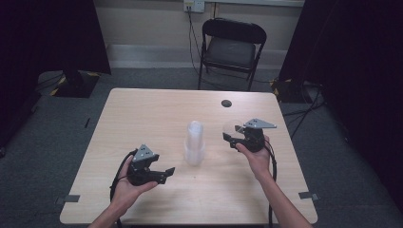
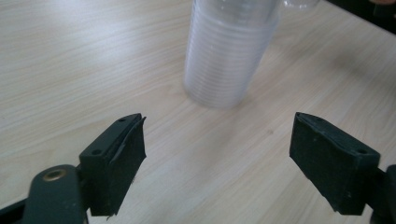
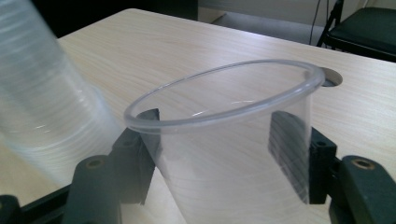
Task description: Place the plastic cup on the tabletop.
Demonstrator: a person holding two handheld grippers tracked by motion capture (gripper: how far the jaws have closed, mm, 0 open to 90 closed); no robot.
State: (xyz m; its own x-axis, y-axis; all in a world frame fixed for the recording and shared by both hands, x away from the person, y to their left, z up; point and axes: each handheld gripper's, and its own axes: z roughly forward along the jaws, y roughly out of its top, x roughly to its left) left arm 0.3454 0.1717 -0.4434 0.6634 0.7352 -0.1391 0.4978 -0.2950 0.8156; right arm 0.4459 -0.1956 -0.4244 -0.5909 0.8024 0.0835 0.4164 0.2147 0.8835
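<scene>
stack of cups: upright, mid table
left gripper: near edge, fingers apart
right gripper: holds clear cup

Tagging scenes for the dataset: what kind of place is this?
Probably a lab or recording room: black curtains at both sides, grey carpet, one folding chair by a wall socket, a bare wooden table.

A pale wood-grain rectangular table fills the middle of the high view, with a round dark cable hole near its upper right edge. Above it, at top centre, stands a black folding metal chair. A white wall socket sits at the top edge, black cables hanging from it. Grey carpet surrounds the table.
</scene>
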